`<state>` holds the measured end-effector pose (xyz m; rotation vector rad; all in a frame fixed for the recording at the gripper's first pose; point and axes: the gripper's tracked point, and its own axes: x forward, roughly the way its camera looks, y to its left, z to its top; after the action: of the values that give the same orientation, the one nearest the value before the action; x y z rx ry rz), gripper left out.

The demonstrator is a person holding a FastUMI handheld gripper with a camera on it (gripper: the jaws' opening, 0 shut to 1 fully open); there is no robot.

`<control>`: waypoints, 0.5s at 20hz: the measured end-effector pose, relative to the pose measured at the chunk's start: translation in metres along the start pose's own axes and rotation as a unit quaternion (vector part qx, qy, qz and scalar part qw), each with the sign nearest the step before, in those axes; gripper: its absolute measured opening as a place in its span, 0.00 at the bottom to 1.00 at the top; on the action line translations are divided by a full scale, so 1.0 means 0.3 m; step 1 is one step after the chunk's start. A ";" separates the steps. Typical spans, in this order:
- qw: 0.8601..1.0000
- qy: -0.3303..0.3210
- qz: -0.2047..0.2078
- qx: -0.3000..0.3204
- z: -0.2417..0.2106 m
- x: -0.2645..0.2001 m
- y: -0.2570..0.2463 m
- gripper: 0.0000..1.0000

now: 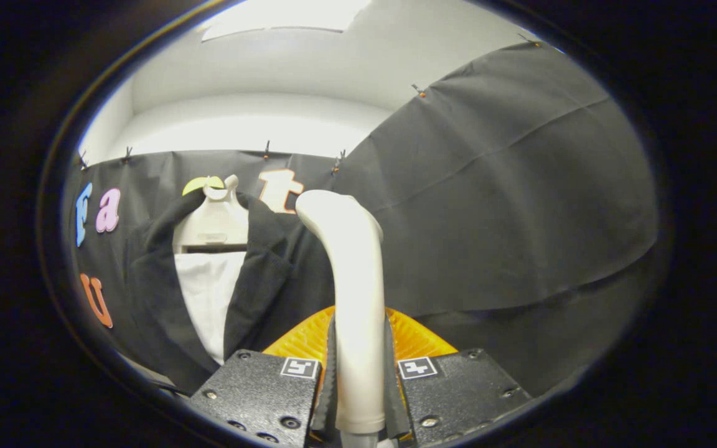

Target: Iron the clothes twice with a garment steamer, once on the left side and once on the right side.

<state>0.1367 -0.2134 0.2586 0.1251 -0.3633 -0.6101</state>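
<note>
Nearest the lens, the tool [358,379] is seen clamped on the steamer [352,298], its two fingers pressed against either side of the pale handle, which rises upright between them and curves over at the top. Beyond the fingers and off to the left, the jacket [153,292] is hung on a pale hanger [218,221] against the booth's dark wall, open at the front, with a white shirt [209,298] showing between the lapels. The steamer's head is held well apart from the cloth, so the pass in hand is judged not yet begun; which side comes first cannot be told from here. For a good stroke, the grip should be kept firm and level so the handle is not allowed to twist between the fingers. The head should be brought close to the fabric at the shoulder and drawn slowly downward along one front panel, with the lapel followed rather than crossed. The hanger is likely to swing if it is pushed hard, so only light contact is called for. The other panel is then to be given the same top-to-bottom stroke.
</note>
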 end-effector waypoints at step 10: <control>0.996 0.013 0.063 -0.068 -0.071 0.116 0.147 0.33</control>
<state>0.1946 -0.1976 0.2588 -0.0199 -0.3005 -0.5069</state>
